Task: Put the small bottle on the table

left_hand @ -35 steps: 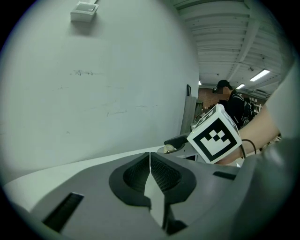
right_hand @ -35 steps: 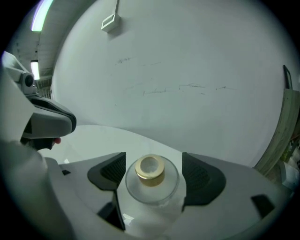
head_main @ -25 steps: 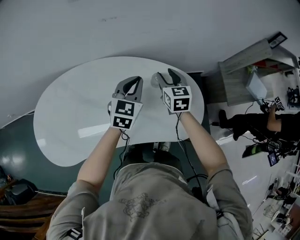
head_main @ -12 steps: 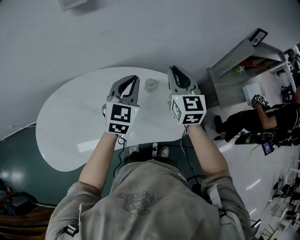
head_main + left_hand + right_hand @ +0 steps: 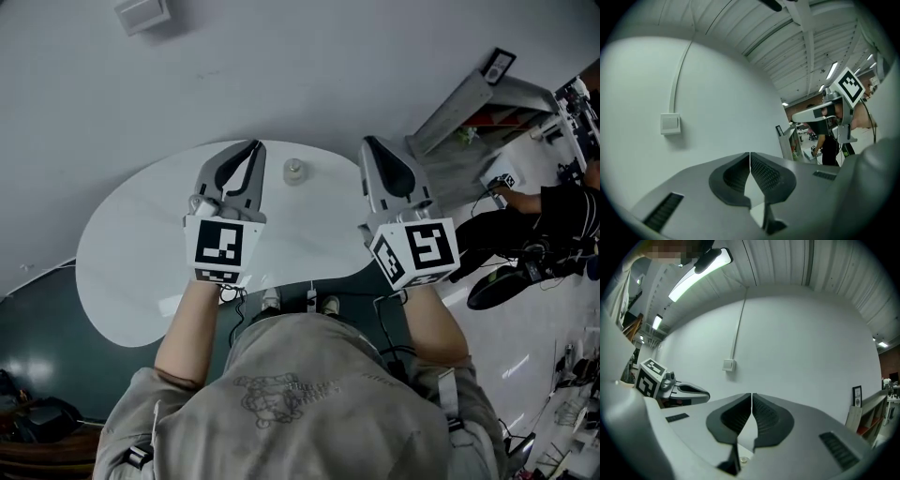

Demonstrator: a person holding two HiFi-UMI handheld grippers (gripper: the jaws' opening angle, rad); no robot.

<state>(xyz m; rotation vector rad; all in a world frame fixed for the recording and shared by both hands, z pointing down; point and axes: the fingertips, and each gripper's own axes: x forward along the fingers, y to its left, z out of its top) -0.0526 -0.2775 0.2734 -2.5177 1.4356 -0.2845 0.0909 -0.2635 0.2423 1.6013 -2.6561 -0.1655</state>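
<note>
Now the bottle [image 5: 294, 170] stands upright on the table [image 5: 141, 244], near its far edge, with neither gripper touching it. From the head view it sits between the two grippers, closer to the left one.

Both grippers are held above the table, pointing toward the wall [image 5: 328, 66]. The left gripper [image 5: 254, 144] has its jaws clenched; in its own view the ribbed pads [image 5: 764, 171] meet along a thin line, with only wall behind them. The right gripper [image 5: 368, 141] has just been closing its jaws. Its own view shows them pressed together, tip to tip, with nothing between them. Each gripper also shows in the other's view: the right one is at the upper right of the left gripper view [image 5: 820, 111], and the left one is at the left of the right gripper view [image 5: 691, 391].

The marker cubes [image 5: 220, 248] sit at the back of the grippers, over the person's wrists.

A small box [image 5: 142, 13] is fixed to the wall beyond the table, with a conduit running up from it in both gripper views. To the right of the table a grey shelf [image 5: 469, 98] stands against the wall, and a person [image 5: 553, 211] in dark clothes is beside it. Dark floor [image 5: 37, 319] shows at the table's near left.
</note>
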